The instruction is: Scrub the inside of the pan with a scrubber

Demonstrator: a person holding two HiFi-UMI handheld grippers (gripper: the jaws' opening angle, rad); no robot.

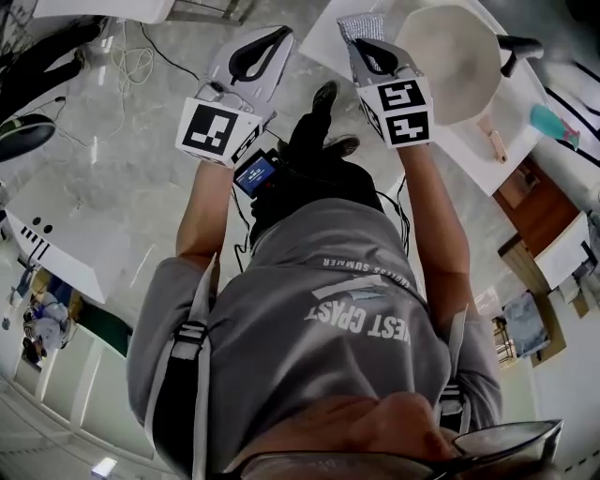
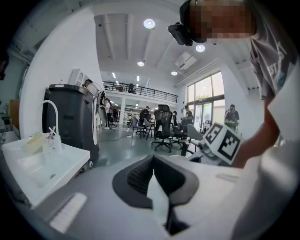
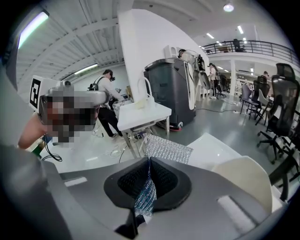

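A cream pan (image 1: 459,61) with a black handle (image 1: 518,45) rests on a white table (image 1: 511,112) at the upper right of the head view. My right gripper (image 1: 361,42) is held just left of the pan, shut on a silver mesh scrubber (image 1: 356,24) that sticks out past its tips. The right gripper view shows the scrubber (image 3: 168,149) pinched in the right gripper (image 3: 149,160), with the pan (image 3: 243,180) lower right. My left gripper (image 1: 279,36) hangs over the floor further left, its jaws together and empty, as the left gripper (image 2: 152,157) view confirms.
A teal item (image 1: 548,122) and a wooden-handled tool (image 1: 494,141) lie on the table near the pan. A white sink unit (image 2: 42,164) and a dark machine (image 2: 70,117) stand to the left. Office chairs (image 2: 161,124) and people are further off. Cables (image 1: 131,61) lie on the floor.
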